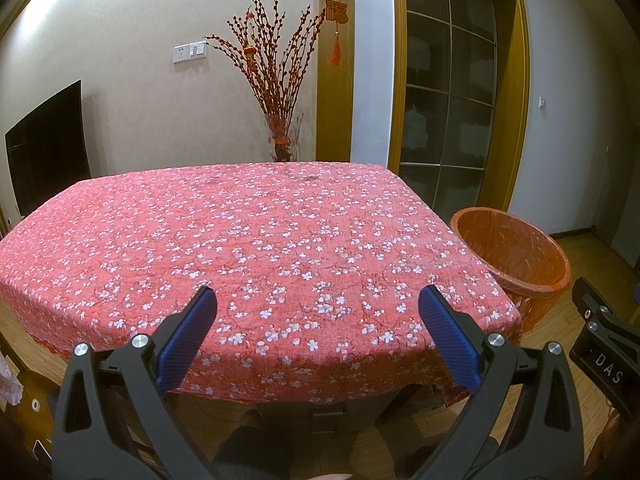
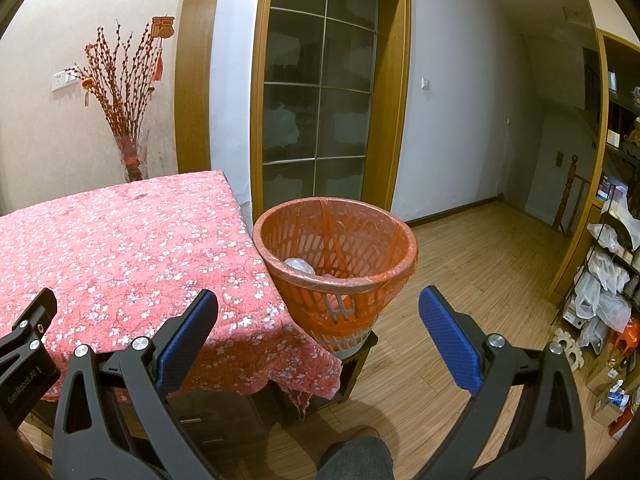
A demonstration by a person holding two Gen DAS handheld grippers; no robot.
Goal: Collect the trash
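Trash (image 2: 300, 266) shows as a crumpled pale clear wrapper with a pinkish scrap beside it, low inside the orange slatted bin (image 2: 370, 280), which has a thin red bag liner folded over its rim. This bin stands just beside the table (image 2: 120, 248) at its right edge, the table covered by a red flowered cloth. Right gripper (image 2: 319, 318) hangs wide apart and empty, near the bin, in front of it. Left gripper (image 1: 318, 316) is likewise spread wide, empty, over the table's near edge.

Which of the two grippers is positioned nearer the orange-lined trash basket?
The right gripper: the orange-lined plastic trash basket sits just ahead of it. The left gripper faces the red floral tablecloth instead.
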